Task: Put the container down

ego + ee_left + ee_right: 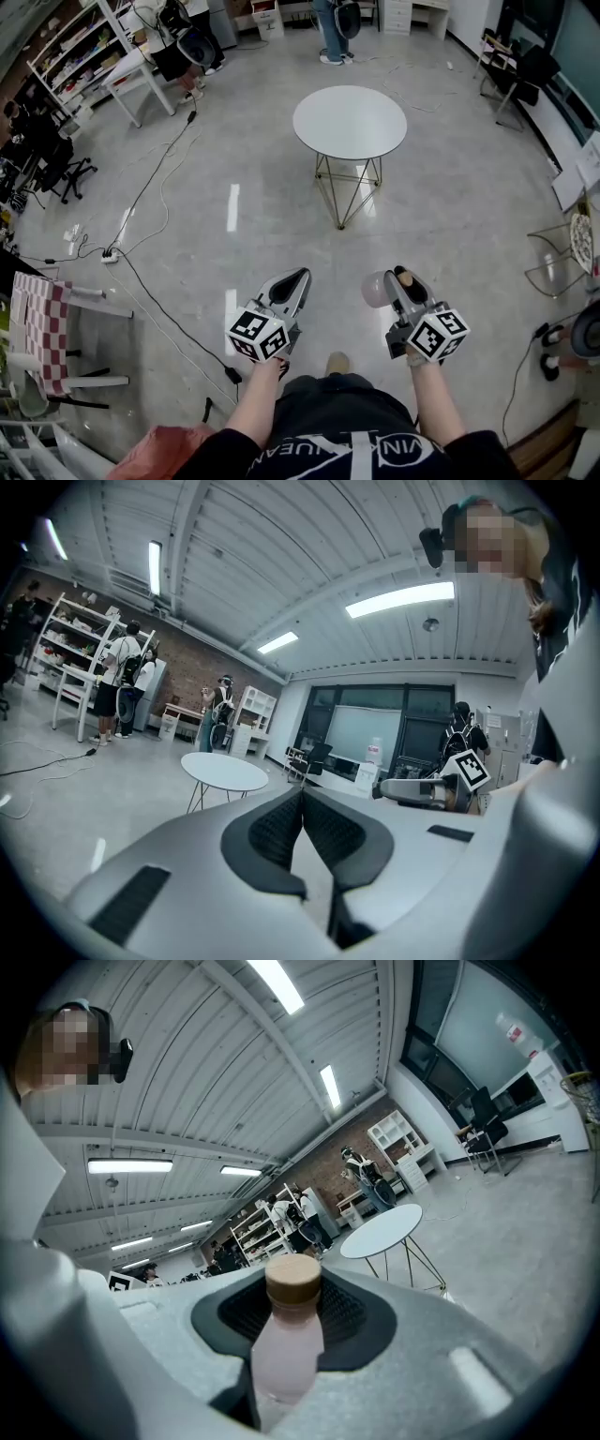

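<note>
My right gripper [401, 275] is shut on a pale pink bottle [376, 289] with a tan cork-like cap. In the right gripper view the bottle [287, 1340] stands upright between the dark pads, its cap [293, 1281] level with the jaw tips. My left gripper [295, 277] is shut with nothing in it; its pads meet at the tips in the left gripper view [302, 795]. Both grippers are held level over the floor, side by side, in front of the person. A round white table [350, 122] on thin wire legs stands ahead, and it is also in the right gripper view [382, 1230].
Cables and a power strip [110, 255] lie on the grey floor to the left. A chair with a checked cloth [39, 323] stands at the left edge, a clear chair [553, 258] at the right. Shelves [80, 42], a white desk and people stand at the back.
</note>
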`<state>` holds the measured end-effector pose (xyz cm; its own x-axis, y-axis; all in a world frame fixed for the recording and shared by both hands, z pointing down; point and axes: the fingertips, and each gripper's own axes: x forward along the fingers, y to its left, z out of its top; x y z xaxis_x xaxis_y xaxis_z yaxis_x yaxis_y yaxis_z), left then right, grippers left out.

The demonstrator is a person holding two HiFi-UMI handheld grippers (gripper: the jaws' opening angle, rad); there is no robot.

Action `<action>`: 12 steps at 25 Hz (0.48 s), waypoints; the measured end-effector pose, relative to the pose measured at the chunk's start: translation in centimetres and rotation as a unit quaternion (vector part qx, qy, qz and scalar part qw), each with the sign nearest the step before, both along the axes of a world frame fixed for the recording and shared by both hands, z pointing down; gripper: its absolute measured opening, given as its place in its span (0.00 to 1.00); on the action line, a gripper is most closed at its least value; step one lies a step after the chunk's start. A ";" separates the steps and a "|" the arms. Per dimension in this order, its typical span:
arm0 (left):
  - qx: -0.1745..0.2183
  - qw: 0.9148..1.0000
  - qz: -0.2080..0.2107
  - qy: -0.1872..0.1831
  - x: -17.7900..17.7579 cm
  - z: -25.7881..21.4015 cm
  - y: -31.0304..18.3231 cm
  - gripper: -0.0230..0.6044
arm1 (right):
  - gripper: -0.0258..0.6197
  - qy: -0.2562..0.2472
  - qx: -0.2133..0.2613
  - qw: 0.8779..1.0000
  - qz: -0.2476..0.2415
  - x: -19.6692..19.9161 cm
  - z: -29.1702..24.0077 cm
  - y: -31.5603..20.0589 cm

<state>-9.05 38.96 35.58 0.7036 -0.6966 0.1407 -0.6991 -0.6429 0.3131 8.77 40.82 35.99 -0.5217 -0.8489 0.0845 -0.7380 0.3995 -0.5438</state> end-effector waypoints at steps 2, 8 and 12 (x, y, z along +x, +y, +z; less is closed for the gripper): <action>-0.002 1.000 0.001 0.000 0.5 0.1 -0.5 0.06 | 0.24 0.000 -0.001 1.000 0.000 0.5 0.0 -0.7; -0.008 1.000 -0.008 0.000 -0.3 0.5 -1.0 0.06 | 0.23 -0.003 -0.008 1.000 0.001 0.5 0.1 -2.0; -0.012 1.000 -0.023 0.001 -1.7 1.2 -2.0 0.06 | 0.23 -0.004 -0.009 1.000 -0.002 -0.1 0.3 -3.3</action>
